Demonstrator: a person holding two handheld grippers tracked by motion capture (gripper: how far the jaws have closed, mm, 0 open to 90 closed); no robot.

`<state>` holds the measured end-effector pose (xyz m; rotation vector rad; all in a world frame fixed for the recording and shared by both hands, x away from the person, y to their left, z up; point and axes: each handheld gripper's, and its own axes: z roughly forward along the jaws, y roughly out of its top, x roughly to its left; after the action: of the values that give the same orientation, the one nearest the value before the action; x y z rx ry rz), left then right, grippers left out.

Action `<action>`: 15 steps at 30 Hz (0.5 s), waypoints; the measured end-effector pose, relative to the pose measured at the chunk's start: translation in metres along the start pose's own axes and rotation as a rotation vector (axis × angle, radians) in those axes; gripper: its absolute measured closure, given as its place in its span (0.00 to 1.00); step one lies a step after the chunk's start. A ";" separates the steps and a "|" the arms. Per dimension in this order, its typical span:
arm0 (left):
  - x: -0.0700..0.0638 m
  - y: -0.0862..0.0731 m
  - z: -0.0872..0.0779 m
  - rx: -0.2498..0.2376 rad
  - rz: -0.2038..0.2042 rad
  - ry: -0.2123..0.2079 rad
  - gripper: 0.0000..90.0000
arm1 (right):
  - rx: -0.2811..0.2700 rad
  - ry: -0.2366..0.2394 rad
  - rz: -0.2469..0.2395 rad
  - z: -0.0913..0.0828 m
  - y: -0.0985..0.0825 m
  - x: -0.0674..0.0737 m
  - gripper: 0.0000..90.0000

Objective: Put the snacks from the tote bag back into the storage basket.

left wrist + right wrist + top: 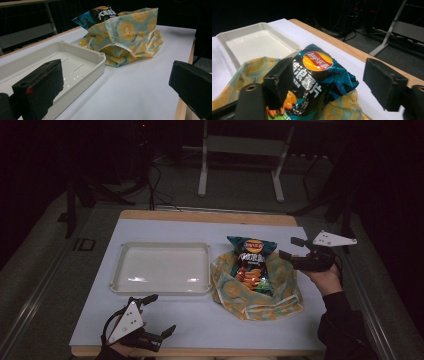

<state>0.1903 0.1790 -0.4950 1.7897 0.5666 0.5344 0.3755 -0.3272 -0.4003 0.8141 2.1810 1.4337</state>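
We are holding the right gripper [289, 248] just right of the chip bag [251, 261], its jaws standing wide with nothing between them and not touching the bag. The bag is lying half inside a fruit-print cloth bag [260, 292] just right of the white tray [161, 268]; the cloth is hiding the chip bag's lower end. We are keeping the left gripper [160, 314] near the tray's front rim, jaws wide apart and empty. Beyond the table [210, 330] the room is too dark to make out.
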 end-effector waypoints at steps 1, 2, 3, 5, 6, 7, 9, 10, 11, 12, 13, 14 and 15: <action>0.000 0.000 0.000 0.001 0.001 0.000 0.00 | 0.001 -0.002 0.006 0.002 0.000 -0.002 0.28; 0.000 0.000 0.000 0.001 0.001 -0.001 0.00 | 0.003 0.000 0.006 0.004 0.000 -0.004 0.29; 0.000 0.000 0.000 0.000 0.001 -0.001 0.00 | 0.010 -0.002 0.010 0.007 -0.001 -0.005 0.30; 0.000 0.000 0.000 0.002 0.003 -0.002 0.00 | 0.025 -0.013 0.011 0.013 -0.001 -0.009 0.30; 0.000 0.000 0.000 0.003 0.004 -0.002 0.00 | 0.032 -0.018 0.013 0.016 -0.001 -0.010 0.31; 0.000 0.000 0.000 0.004 0.004 -0.002 0.00 | 0.040 -0.023 0.015 0.019 -0.001 -0.012 0.33; 0.001 0.000 0.000 0.002 0.003 -0.001 0.00 | 0.052 -0.022 0.020 0.025 -0.001 -0.015 0.33; 0.001 0.000 0.000 0.002 0.003 -0.001 0.00 | 0.052 -0.022 0.020 0.025 -0.001 -0.015 0.33; 0.001 0.000 0.000 0.002 0.003 -0.001 0.00 | 0.062 -0.020 0.023 0.028 -0.002 -0.018 0.33; 0.001 -0.001 0.000 0.005 0.001 -0.002 0.00 | 0.082 -0.015 0.032 0.036 -0.002 -0.022 0.33; 0.001 -0.001 0.000 0.005 0.002 -0.004 0.00 | 0.084 -0.012 0.036 0.038 -0.003 -0.024 0.33; 0.001 -0.001 0.000 0.007 0.003 -0.007 0.00 | 0.084 -0.008 0.039 0.040 -0.003 -0.026 0.33; 0.001 -0.001 0.001 0.007 0.004 -0.008 0.00 | 0.090 -0.011 0.041 0.043 -0.003 -0.028 0.33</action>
<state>0.1912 0.1791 -0.4960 1.7996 0.5601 0.5285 0.4222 -0.3169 -0.4198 0.9000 2.2470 1.3548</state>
